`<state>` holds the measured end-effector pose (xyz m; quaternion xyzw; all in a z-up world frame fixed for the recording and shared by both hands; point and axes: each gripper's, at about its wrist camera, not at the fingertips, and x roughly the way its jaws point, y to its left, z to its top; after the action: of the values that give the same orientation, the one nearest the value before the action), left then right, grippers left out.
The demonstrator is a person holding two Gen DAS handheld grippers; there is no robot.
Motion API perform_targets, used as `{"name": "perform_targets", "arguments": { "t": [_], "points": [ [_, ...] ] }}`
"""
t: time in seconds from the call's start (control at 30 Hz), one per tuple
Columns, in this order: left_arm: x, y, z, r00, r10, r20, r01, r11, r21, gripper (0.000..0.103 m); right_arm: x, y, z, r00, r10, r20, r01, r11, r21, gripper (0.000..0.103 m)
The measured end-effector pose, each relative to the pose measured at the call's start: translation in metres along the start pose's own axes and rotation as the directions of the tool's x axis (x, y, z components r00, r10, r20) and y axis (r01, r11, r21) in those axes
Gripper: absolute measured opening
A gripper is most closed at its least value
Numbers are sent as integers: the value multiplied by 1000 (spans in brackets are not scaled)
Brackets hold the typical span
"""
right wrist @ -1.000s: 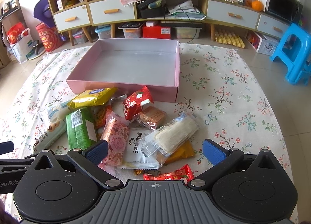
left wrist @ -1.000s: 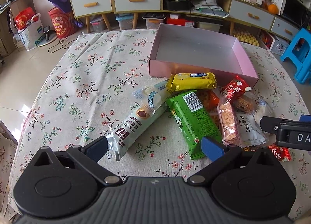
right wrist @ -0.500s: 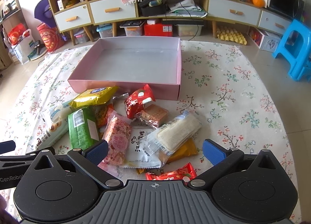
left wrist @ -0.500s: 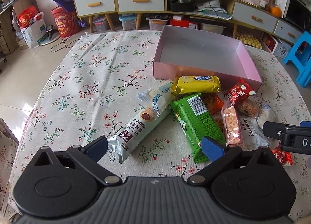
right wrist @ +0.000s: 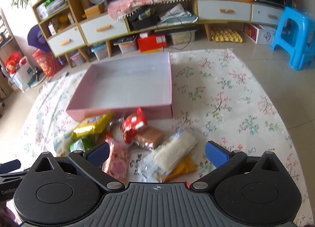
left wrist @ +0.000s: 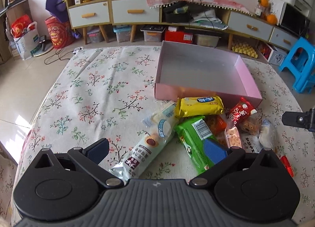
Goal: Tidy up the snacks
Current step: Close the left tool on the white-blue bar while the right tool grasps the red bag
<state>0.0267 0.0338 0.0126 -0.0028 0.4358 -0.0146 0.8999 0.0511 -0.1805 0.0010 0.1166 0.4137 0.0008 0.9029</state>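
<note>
While snacks (left wrist: 198, 128) stay put, both open tools have risen

The left wrist view looked forward and down from low over the near left part of the flower-printed tablecloth (left wrist: 94, 97), close behind the black left gripper (left wrist: 156, 149), whose blue-padded fingers framed the bottom of the picture. It faced the long wooden cabinet with white drawers (left wrist: 135, 13) along the far wall. The right wrist view sat a little farther right, behind the black right gripper (right wrist: 156, 151), also tilted down, facing the same cabinet (right wrist: 104, 28). Both views shared the shallow pink cardboard box (left wrist: 254, 87) (right wrist: 171, 89), the heap of wrapped snacks before it, including the yellow foil packet (left wrist: 198, 105) (right wrist: 92, 124), and the blue plastic stool (left wrist: 301, 65) (right wrist: 293, 38). Each view caught an edge of the other gripper.
</note>
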Motion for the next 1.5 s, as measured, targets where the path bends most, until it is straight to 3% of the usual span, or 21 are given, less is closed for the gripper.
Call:
{"name": "perform_targets", "arguments": {
  "t": [0.23, 0.37, 0.4, 0.47, 0.6, 0.67, 0.9, 1.07, 1.2, 1.33, 1.5],
  "points": [
    [22, 11, 20, 999, -22, -34, 23, 999, 29, 93, 24, -1, 35, 993, 101, -63, -96, 993, 70, 103],
    [43, 26, 18, 995, -37, -92, 35, 999, -32, 89, 46, -4, 36, 985, 151, -87, -143, 985, 92, 103],
    [50, 31, 18, 992, -54, -118, 48, 998, -52, 82, 55, -9, 33, 977, 181, -108, -167, 978, 129, 103],
    [55, 40, 20, 987, -98, -130, 86, 992, -93, 80, 69, -15, 33, 955, 244, -166, -212, 958, 193, 100],
    [61, 53, 26, 974, -196, -117, 173, 968, -179, 77, 83, -17, 44, 931, 331, -154, -281, 919, 277, 95],
    [64, 54, 28, 967, -230, -107, 206, 958, -198, 72, 88, -15, 47, 923, 349, -160, -289, 906, 309, 88],
    [81, 45, 32, 947, -295, -127, 274, 948, -164, 50, 113, -12, 42, 934, 291, -207, -208, 915, 347, 63],
    [83, 39, 35, 948, -290, -130, 273, 953, -129, 52, 116, -9, 43, 946, 250, -205, -173, 927, 333, 46],
    [84, 35, 35, 943, -302, -138, 294, 953, -75, 64, 120, -9, 40, 949, 231, -215, -156, 935, 319, 37],
    [83, 26, 32, 947, -289, -138, 295, 955, 21, 71, 120, -6, 40, 947, 235, -218, -164, 940, 298, 37],
    [81, 24, 30, 951, -282, -124, 291, 955, 55, 72, 119, 1, 39, 949, 229, -215, -171, 951, 259, 37]
  ]
}}
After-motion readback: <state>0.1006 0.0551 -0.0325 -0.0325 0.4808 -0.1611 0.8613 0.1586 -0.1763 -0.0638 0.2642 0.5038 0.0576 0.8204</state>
